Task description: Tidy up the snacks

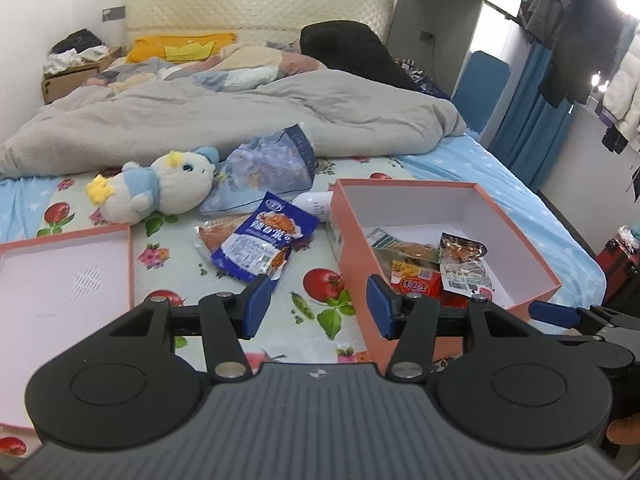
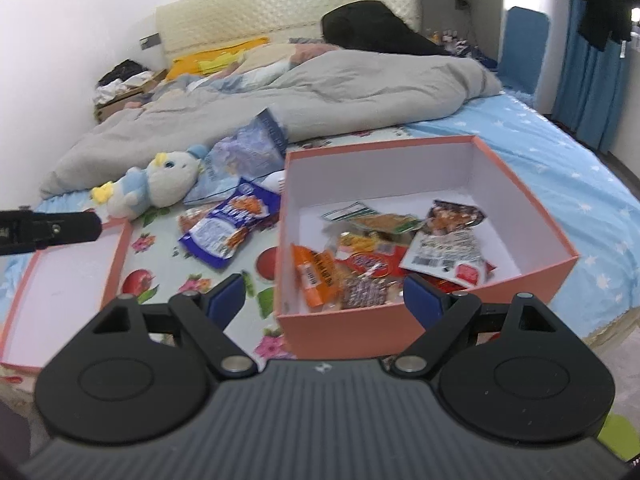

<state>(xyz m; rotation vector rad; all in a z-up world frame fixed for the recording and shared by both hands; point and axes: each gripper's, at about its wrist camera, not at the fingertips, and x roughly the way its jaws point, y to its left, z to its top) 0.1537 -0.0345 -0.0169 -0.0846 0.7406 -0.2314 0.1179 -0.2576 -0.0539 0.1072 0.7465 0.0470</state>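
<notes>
Right wrist view: several snack packets (image 2: 384,256) piled inside open pink box (image 2: 520,208) on the bed; blue snack bag (image 2: 228,232) out on floral sheet (image 2: 160,256), just left of box. Right gripper (image 2: 322,300) spread wide, empty, over box's near wall. Left gripper (image 1: 318,306) likewise spread, empty. Box lid (image 2: 68,280) farther left, plush toy (image 2: 156,184) behind, grey duvet (image 2: 320,92) beyond.
</notes>
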